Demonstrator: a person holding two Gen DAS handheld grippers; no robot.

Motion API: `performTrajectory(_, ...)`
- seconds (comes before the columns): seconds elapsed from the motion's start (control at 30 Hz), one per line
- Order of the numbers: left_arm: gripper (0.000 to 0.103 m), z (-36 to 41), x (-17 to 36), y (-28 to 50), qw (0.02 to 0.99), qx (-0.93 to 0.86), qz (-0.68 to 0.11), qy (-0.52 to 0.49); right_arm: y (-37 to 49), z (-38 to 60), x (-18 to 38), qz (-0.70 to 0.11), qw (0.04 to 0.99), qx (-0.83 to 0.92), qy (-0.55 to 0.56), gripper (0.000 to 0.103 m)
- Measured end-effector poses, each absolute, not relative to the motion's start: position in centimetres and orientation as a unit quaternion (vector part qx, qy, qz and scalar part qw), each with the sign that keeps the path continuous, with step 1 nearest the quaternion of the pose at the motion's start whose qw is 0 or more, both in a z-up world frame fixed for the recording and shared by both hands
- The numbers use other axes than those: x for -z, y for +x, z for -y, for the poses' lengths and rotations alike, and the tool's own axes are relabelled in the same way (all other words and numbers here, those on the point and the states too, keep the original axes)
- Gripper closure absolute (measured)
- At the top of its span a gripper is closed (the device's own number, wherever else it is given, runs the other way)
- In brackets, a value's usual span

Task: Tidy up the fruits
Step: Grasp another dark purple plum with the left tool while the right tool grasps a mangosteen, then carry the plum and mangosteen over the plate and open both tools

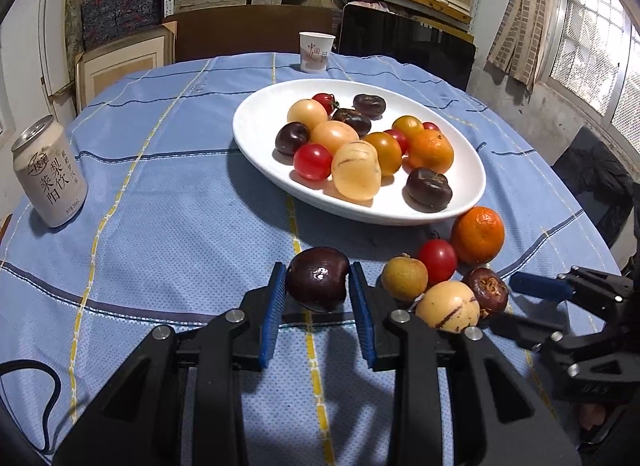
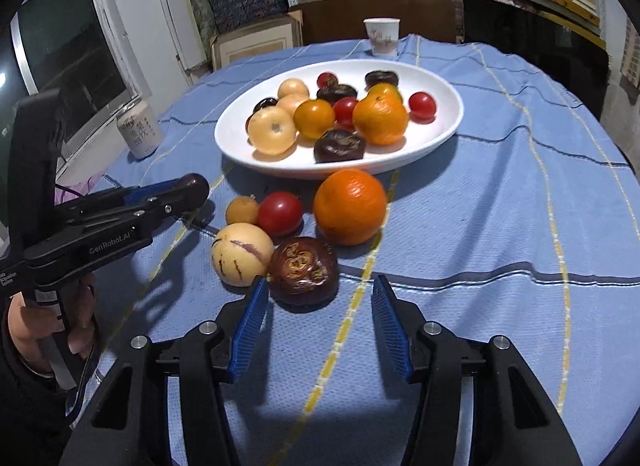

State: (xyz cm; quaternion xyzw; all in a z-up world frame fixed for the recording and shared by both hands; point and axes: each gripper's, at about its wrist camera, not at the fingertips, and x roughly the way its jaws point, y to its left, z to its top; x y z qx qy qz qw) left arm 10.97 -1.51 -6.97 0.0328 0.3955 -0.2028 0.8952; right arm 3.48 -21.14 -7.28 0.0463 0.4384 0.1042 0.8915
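Clamped between the blue pads of the left gripper (image 1: pixel 318 286) is a dark plum (image 1: pixel 318 278), held near the front of the blue cloth (image 1: pixel 160 137), with the white plate (image 1: pixel 256 121) of fruit lying ahead and slightly right, so a short forward carry is judged to remain. Just ahead and left of the right gripper (image 2: pixel 318 300), whose jaws stand partly apart and empty, a wrinkled brown fruit (image 2: pixel 303 268) sits with its puckered face tilted toward the camera; being squat and round, no clear long axis is offered, and the right hand is nearer to it.
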Motion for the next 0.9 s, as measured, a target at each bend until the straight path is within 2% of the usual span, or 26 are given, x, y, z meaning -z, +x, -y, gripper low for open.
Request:
performTrajectory(0.33, 0.072, 1.7, 7.0, 11.0, 0.893, 0.208, -0.398, 0.035, 4.8, 18.2, 7.5, -0.449, 0.889, -0.086, -0.037, 0.048)
performTrajectory(0.43, 0.072, 1.7, 7.1, 11.0, 0.893, 0.208, -0.398, 0.034, 5.1, 18.4, 7.7, -0.454, 0.886, -0.085, -0.034, 0.054)
performTrajectory(0.47, 0.072, 1.7, 7.1, 11.0, 0.892, 0.209, -0.399, 0.034, 5.2, 18.4, 7.7, -0.453, 0.887, -0.087, -0.033, 0.060)
performTrajectory(0.9, 0.072, 1.8, 7.2, 11.1, 0.891, 0.210, -0.401, 0.034, 4.6, 19.0, 7.6, -0.450, 0.889, -0.086, -0.015, 0.060)
